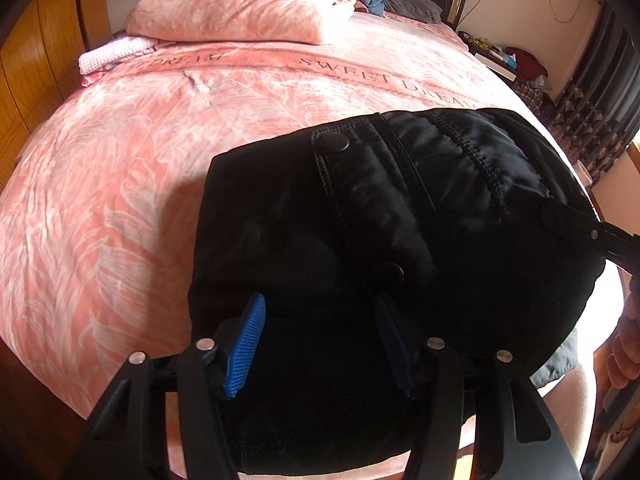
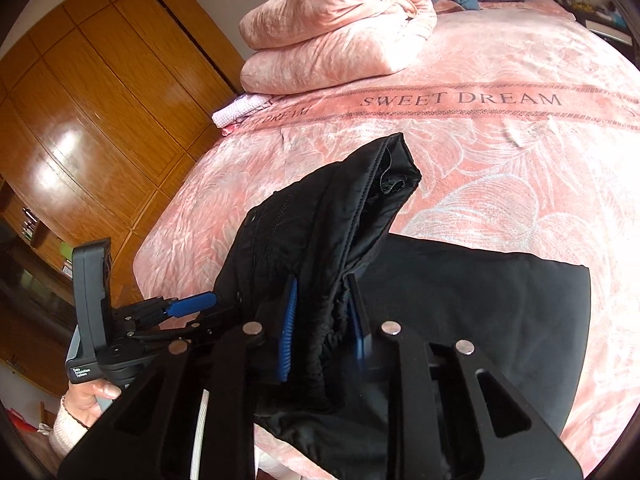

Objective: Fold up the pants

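Left wrist view: black padded pants with snap buttons lie bunched at the near edge of a bed covered by a pink leaf-patterned blanket printed "SWEET DREAM". Left hand-held gripper sits over the dark cloth, blue ribbed pads spread apart, fabric between and beneath them; whether it pinches anything, cannot tell. At far right edge the other tool's black linkage touches the waistband.

Right wrist view: right hand-held gripper is closed on a gathered fold of the pants, elastic hem squeezed between both blue pads. A flap of the garment stands lifted, peaked above the fingers; the rest lies flat on the blanket to the right. Left tool appears at lower left, gripped by a bare hand, its blue tip touching the cloth's edge.

Background: folded pink quilt stack at bed's far side, orange wooden wardrobe beyond.
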`<act>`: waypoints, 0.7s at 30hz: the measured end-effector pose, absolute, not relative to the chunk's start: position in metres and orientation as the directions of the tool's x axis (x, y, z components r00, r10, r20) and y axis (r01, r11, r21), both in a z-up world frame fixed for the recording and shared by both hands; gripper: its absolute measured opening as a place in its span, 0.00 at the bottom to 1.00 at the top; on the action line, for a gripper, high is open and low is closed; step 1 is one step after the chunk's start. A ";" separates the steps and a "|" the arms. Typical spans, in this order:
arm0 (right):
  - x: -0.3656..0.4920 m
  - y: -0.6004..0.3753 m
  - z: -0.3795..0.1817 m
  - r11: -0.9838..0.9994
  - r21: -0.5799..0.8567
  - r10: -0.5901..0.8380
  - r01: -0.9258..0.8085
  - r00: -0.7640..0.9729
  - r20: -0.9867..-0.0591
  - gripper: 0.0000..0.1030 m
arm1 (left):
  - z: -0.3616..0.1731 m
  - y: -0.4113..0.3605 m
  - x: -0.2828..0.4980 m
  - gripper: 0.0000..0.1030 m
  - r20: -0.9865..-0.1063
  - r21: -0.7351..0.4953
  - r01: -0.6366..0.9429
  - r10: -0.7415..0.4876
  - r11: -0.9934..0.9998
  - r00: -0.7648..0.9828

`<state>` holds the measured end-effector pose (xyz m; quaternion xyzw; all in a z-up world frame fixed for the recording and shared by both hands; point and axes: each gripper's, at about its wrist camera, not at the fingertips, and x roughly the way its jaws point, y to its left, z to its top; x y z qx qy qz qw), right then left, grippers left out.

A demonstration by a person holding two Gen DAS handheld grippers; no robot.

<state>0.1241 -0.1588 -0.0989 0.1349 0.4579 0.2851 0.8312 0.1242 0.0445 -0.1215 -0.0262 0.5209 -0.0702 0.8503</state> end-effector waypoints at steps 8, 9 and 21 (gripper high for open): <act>0.085 -0.185 -0.078 0.818 0.486 0.574 -0.308 0.478 -0.665 0.21 | -0.108 0.044 0.118 0.60 -0.864 -0.111 0.105 -0.148 0.988 0.482; 0.081 -0.190 -0.082 0.834 0.469 0.551 -0.290 0.484 -0.680 0.20 | -0.109 0.043 0.118 0.60 -0.865 -0.109 0.109 -0.148 0.988 0.480; 0.078 -0.222 -0.139 0.898 0.409 0.438 -0.163 0.427 -0.791 0.47 | -0.115 0.019 0.115 0.65 -0.866 -0.031 0.155 -0.104 0.987 0.489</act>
